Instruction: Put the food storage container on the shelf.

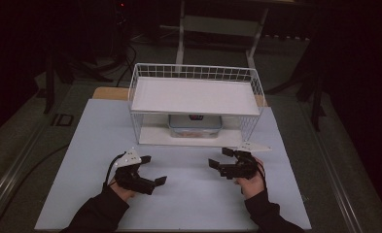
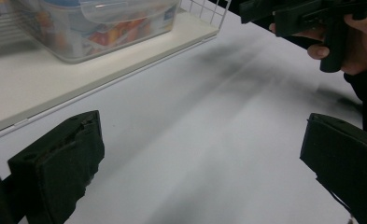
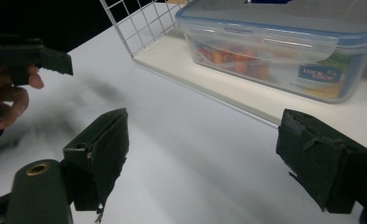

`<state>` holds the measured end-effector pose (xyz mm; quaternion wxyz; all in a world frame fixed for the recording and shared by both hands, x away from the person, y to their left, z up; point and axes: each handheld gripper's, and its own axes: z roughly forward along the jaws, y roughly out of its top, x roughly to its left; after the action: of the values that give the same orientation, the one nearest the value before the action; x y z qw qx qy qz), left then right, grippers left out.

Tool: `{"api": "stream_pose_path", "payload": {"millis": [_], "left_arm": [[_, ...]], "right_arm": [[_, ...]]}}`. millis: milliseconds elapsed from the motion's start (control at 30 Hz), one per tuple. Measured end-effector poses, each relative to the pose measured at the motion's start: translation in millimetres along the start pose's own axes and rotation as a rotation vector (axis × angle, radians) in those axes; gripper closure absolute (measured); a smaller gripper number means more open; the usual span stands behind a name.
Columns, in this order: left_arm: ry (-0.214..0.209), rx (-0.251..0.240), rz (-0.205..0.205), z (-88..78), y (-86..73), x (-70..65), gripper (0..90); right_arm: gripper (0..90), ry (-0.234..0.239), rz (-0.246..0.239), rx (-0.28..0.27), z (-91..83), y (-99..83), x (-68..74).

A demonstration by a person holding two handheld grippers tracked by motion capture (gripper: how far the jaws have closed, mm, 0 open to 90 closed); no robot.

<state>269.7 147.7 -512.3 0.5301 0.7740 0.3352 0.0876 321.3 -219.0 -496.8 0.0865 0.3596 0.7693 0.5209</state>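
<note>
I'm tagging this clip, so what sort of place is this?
Probably a lab or workshop set up for recording handling tasks, not a home. A white table stands in a dark room with cables on the floor, bearing a wire rack with a food box, and a person holds two grippers.

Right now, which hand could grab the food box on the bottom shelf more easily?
Probably the right. The right hand-held gripper is open and sits closer to the food box on the wire rack than the left hand-held gripper.

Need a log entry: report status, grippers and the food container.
Left gripper open, empty, over the table. Right gripper open, empty. Lidded container on the wire rack lower shelf, untouched. Nothing blocking the shelf front.
</note>
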Motion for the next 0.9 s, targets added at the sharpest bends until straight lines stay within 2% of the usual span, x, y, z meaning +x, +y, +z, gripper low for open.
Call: {"api": "stream_pose_path", "payload": {"millis": [433,533,767,900], "left_arm": [[-0.010,-0.004,0.007,-0.2,-0.7,-0.4,0.0],[-0.012,-0.006,0.003,-0.3,-0.9,0.8,0.0],[-0.028,-0.009,-0.017,0.9,-0.8,1.3,0.0],[-0.019,-0.004,0.000,0.9,-0.8,0.6,0.0]], "right_arm": [[17.0,-0.010,-0.027,-0.014,-40.8,-24.3,4.7],[17.0,-0.022,-0.048,-0.018,-48.7,-28.9,5.5],[17.1,-0.027,-0.082,0.021,-50.8,-40.4,5.3],[17.0,-0.024,-0.095,0.023,-49.2,-40.8,6.5]]}}
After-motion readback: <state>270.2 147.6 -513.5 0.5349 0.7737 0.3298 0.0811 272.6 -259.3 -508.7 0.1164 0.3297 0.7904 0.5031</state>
